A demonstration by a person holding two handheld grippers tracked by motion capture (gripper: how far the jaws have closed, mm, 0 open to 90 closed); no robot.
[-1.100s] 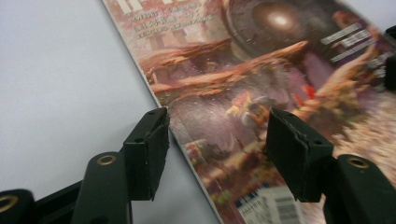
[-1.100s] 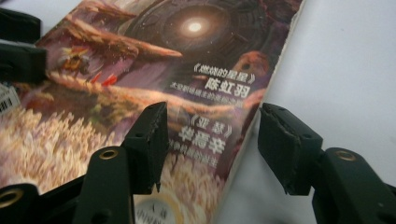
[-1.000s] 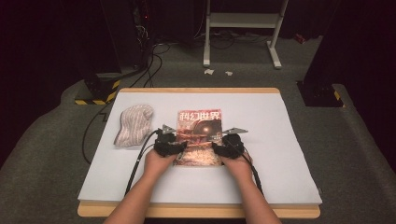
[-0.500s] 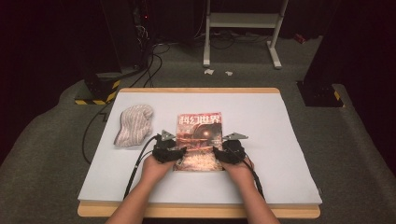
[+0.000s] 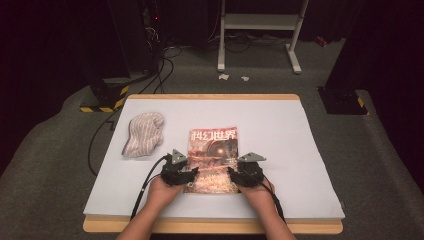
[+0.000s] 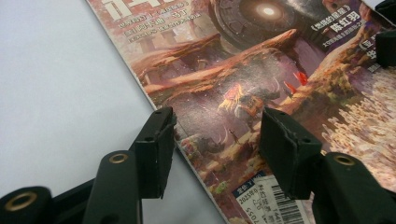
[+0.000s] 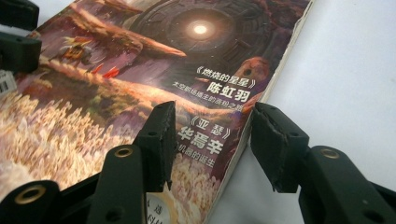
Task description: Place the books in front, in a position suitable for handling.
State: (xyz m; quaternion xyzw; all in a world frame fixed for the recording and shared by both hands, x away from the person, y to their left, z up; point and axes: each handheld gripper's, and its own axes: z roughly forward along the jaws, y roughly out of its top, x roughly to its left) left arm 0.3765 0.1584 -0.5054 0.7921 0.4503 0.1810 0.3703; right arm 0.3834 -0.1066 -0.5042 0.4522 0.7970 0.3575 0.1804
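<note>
Magazine (image 5: pixel 213 160) flat on white table cover (image 5: pixel 280 130), near front edge
L gripper (image 6: pixel 212 135) straddles its left edge, R gripper (image 7: pixel 210 135) its right edge; both sets of jaws part open, just been closing, pads not pressing; striped cloth (image 5: pixel 143 134) lies apart, to the left

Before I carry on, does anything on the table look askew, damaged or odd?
Nothing stands out. The magazine lies flat and about square to the table, its cover intact; the striped cloth sits bunched to its left, apart from it.
</note>
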